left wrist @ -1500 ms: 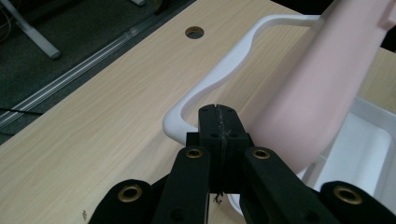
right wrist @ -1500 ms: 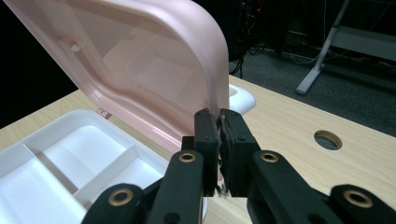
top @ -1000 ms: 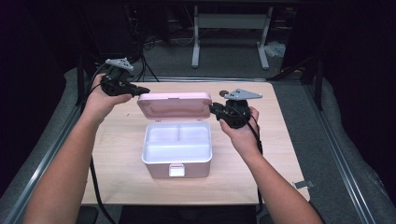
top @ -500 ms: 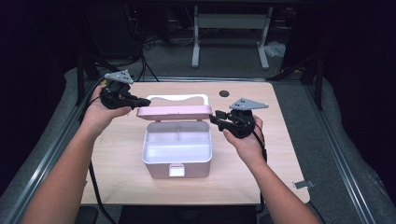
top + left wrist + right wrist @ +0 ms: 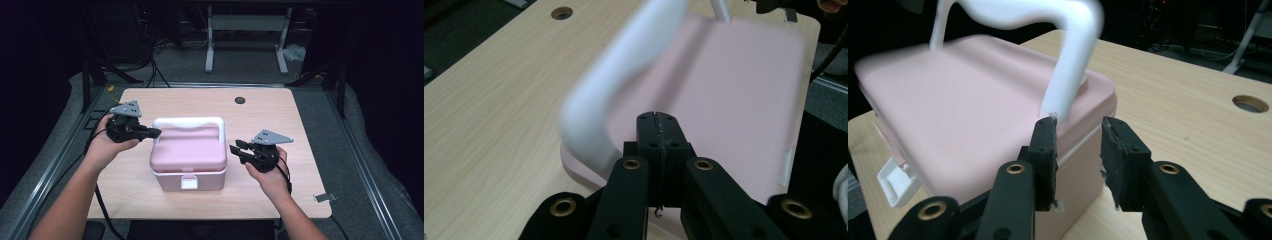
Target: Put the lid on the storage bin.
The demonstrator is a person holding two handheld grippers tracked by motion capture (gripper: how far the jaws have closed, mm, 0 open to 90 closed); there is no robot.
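Toward the near edge of the light wooden table (image 5: 280, 115), the pink plastic box with white handle (image 5: 189, 152) sits lid-down, latch apparently unfastened, left gripper (image 5: 150, 132) pressed together at its corner, right gripper (image 5: 235, 148) spread alongside.

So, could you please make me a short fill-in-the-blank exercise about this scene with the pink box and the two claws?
1. The lid of the pink box is now ____.
2. The box's handle has the colour ____.
3. The jaws of the left claw are pressed ____.
4. The jaws of the right claw stand ____, with a gap between them.

Missing words: closed; white; together; open
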